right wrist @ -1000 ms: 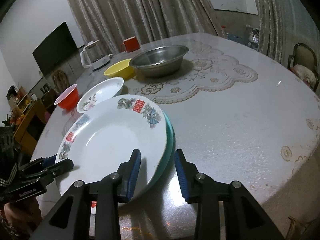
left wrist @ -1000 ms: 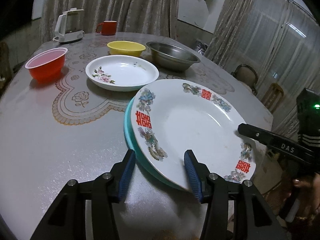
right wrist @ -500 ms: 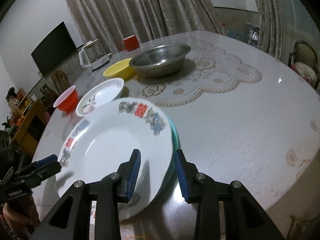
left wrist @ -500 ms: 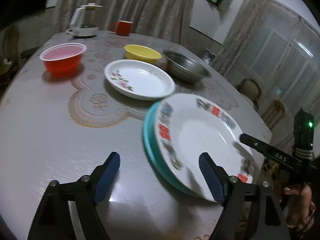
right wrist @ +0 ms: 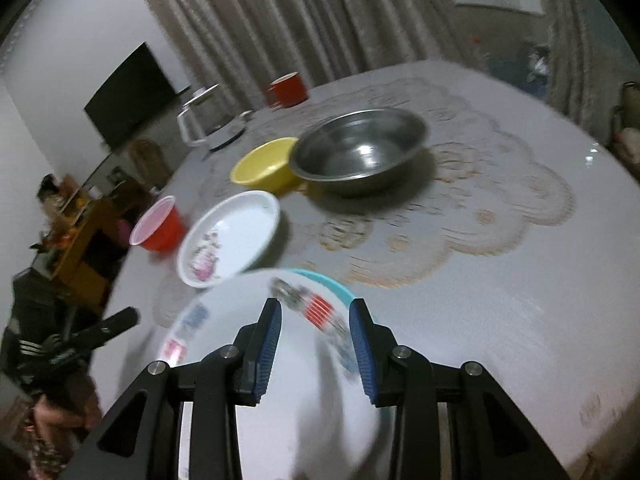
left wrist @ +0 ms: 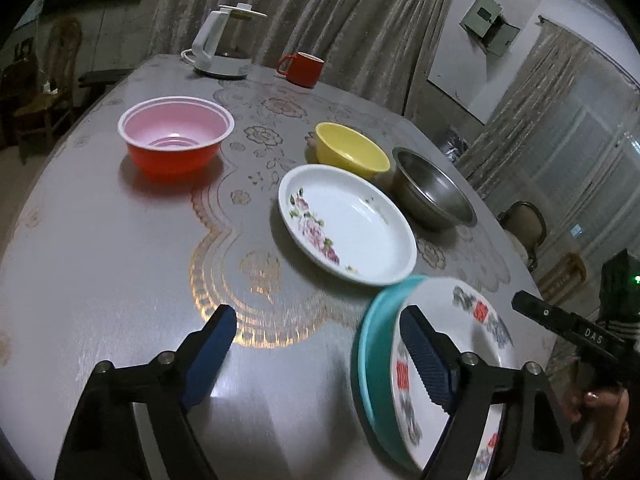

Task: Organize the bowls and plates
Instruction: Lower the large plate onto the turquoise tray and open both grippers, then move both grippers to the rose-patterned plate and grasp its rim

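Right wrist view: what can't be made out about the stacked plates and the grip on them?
- Large white patterned plate: motion blur smears its rim print in the right wrist view.
- Teal plate beneath: only a rim sliver shows; the white plate covers it.
- Right gripper: whether its pads press the plates is lost to blur.
- Left wrist view: the frame edge and a gripper finger cut off the stack.
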Demonstrator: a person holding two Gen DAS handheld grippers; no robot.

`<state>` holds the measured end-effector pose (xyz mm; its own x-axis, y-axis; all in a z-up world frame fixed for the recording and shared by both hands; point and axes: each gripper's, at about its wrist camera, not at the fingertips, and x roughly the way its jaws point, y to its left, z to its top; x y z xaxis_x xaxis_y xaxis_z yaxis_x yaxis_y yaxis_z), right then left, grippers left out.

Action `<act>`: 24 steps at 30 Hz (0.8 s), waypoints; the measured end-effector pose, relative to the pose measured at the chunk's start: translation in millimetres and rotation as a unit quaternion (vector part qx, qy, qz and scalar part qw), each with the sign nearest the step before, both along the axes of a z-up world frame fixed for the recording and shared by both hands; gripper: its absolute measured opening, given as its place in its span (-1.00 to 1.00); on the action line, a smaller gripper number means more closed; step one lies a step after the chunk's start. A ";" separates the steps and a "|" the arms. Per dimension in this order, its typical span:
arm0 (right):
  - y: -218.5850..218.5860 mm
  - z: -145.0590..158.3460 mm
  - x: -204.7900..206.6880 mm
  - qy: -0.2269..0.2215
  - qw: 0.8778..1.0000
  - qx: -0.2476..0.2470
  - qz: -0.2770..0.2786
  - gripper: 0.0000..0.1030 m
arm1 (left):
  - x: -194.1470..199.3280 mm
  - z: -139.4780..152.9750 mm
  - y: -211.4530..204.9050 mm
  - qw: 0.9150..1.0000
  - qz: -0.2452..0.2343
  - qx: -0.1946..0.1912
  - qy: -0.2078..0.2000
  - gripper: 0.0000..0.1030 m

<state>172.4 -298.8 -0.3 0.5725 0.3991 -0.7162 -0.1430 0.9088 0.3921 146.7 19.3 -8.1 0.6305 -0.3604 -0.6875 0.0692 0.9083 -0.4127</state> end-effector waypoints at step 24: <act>86.8 -42.0 137.8 0.098 0.987 -0.068 0.108 -0.32 | 86.7 -32.2 -14.3 0.998 -0.027 -0.001 0.053 -0.13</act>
